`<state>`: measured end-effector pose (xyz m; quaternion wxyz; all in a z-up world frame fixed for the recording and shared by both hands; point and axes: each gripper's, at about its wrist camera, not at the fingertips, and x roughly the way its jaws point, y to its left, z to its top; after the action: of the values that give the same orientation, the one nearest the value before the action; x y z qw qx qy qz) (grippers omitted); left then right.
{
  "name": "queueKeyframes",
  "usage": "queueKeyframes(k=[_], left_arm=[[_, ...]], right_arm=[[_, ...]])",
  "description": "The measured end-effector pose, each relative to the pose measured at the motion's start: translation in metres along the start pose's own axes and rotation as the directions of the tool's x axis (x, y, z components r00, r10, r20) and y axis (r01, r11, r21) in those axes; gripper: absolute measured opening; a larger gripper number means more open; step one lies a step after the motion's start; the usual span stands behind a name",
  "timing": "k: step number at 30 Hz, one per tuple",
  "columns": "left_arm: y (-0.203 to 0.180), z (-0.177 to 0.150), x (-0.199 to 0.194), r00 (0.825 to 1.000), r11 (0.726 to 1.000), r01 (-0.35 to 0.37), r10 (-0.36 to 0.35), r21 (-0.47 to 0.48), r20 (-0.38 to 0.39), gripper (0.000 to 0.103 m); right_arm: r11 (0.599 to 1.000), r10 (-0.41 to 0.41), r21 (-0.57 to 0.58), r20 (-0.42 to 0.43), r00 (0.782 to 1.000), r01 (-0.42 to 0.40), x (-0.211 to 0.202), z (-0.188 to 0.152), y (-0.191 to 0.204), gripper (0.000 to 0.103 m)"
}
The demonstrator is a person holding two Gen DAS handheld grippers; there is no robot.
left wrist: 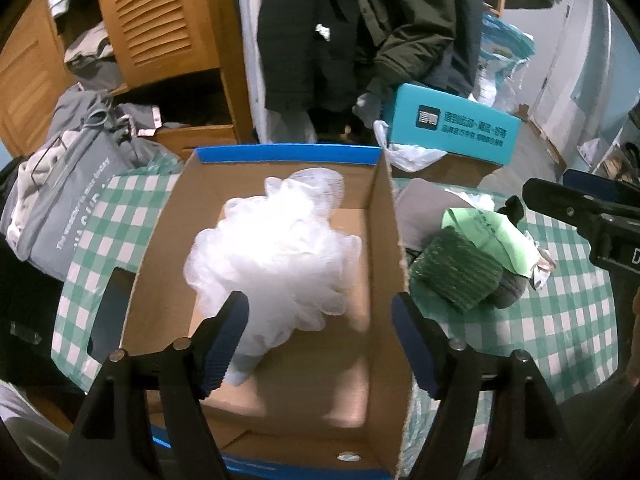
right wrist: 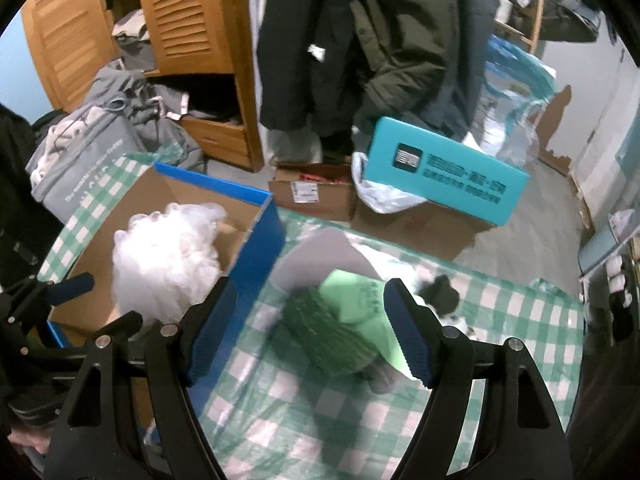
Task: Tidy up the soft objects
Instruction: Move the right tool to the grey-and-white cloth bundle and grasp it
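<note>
A white mesh bath puff (left wrist: 276,248) lies inside an open cardboard box (left wrist: 380,240) with blue flaps on the green checked tablecloth (left wrist: 560,320). My left gripper (left wrist: 320,340) is open above the box, just in front of the puff. A dark green scouring pad stack (left wrist: 456,272) with a light green label (left wrist: 488,236) lies right of the box beside grey cloth (left wrist: 424,208). My right gripper (right wrist: 308,332) is open above the green pad stack (right wrist: 332,336). The puff (right wrist: 168,264) and the box (right wrist: 264,248) also show in the right wrist view.
A teal box (left wrist: 452,128) rests on cartons behind the table. A grey bag with clothes (left wrist: 56,200) stands at the left. A wooden wardrobe (left wrist: 160,20) and hanging dark coats (left wrist: 360,20) are behind. A small black soft item (right wrist: 440,296) lies past the pads.
</note>
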<state>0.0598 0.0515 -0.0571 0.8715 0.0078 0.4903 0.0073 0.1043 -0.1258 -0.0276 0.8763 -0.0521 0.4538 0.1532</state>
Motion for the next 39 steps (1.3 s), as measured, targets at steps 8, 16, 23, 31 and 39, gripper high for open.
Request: queueKeyframes(k=[8,16,23,31,39], left_arm=[[-0.035,0.006,0.003,0.999,0.998,0.034,-0.033,0.044,-0.008,0.077],[-0.078,0.011,0.017,0.997,0.994,0.067,-0.064,0.084,-0.045,0.078],[-0.104,0.023,0.031,0.994,0.992,0.073,-0.064,0.106,-0.087,0.078],[-0.116,0.034,0.065,0.979,0.994,0.075,-0.058,0.081,-0.195,0.079],[-0.116,0.04,0.108,0.961,0.998,0.066,-0.069,-0.02,-0.269,0.079]], right_arm=[[0.997,-0.045,0.055,-0.002,0.999,0.045,-0.007,-0.018,-0.042,0.076],[0.988,-0.081,0.132,-0.015,0.997,0.082,-0.011,-0.041,-0.09,0.076],[0.983,-0.099,0.149,-0.043,0.994,0.104,-0.008,-0.055,-0.123,0.076],[0.994,-0.074,0.068,-0.112,0.991,0.082,0.012,-0.05,-0.148,0.076],[0.987,-0.075,0.123,-0.207,0.975,0.102,0.057,-0.059,-0.187,0.076]])
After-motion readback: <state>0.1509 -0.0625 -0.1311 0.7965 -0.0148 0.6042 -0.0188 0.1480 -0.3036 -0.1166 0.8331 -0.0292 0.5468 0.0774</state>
